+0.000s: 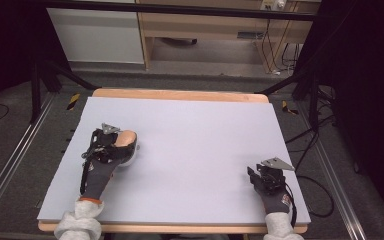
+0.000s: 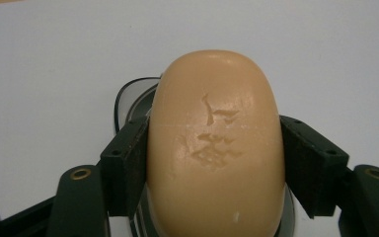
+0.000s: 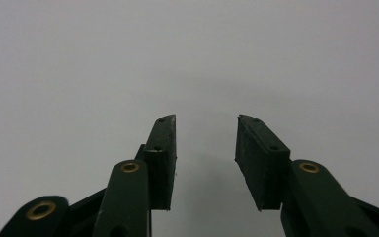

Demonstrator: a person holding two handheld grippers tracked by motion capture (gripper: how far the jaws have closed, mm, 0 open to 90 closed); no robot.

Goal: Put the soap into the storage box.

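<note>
Pale grey board covers the table (image 1: 190, 150), and on its left part sits a tan bar of soap (image 2: 214, 143), pinched across its width by the jaws of the left gripper (image 2: 214, 163). Under the soap lies a shallow dish (image 2: 128, 101), whose dark rim peeks out. Whether the soap is being set down or lifted cannot be told. Well apart, near the right edge, the right gripper (image 3: 205, 148) rests with jaws parted, holding nothing. Beyond the table are wooden furniture and cables.
</note>
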